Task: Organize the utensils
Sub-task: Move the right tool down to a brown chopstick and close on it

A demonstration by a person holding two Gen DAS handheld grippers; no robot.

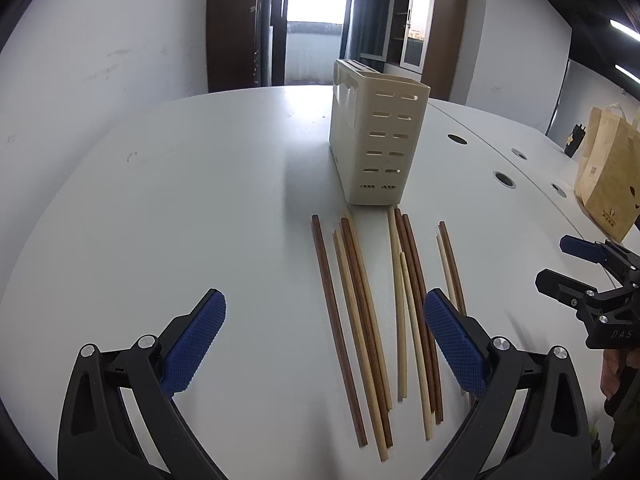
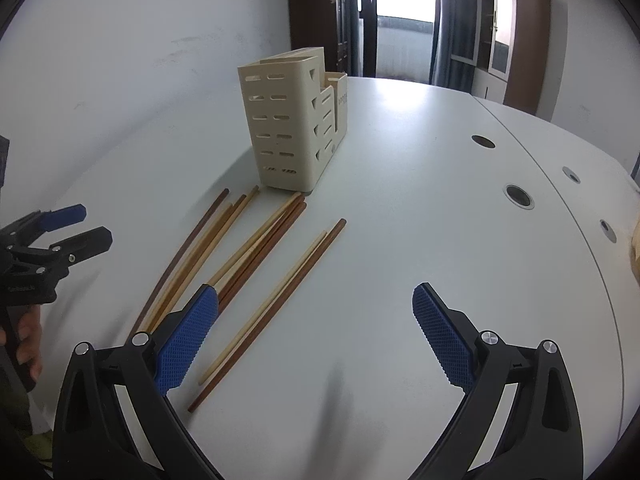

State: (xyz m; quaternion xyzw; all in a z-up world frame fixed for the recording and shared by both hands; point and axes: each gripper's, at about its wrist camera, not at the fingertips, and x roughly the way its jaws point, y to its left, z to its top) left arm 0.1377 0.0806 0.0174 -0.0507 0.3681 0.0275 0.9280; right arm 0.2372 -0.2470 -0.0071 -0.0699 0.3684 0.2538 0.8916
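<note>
Several chopsticks [image 1: 360, 320], dark brown and pale wood, lie side by side on the white table [image 1: 180, 200] in front of a cream slotted utensil holder [image 1: 376, 136]. My left gripper [image 1: 324, 332] is open and empty, hovering over their near ends. In the right wrist view the same chopsticks [image 2: 256, 264] fan out before the holder [image 2: 292, 120]. My right gripper [image 2: 316, 320] is open and empty above the table, just right of the rightmost pair. Each gripper shows in the other's view: the right one [image 1: 560, 264] and the left one [image 2: 92, 224].
Round cable holes [image 2: 518, 196] sit along a seam in the table to the right. Brown paper bags [image 1: 608, 176] stand at the far right edge. A white wall runs along the left; a doorway and cabinets are behind.
</note>
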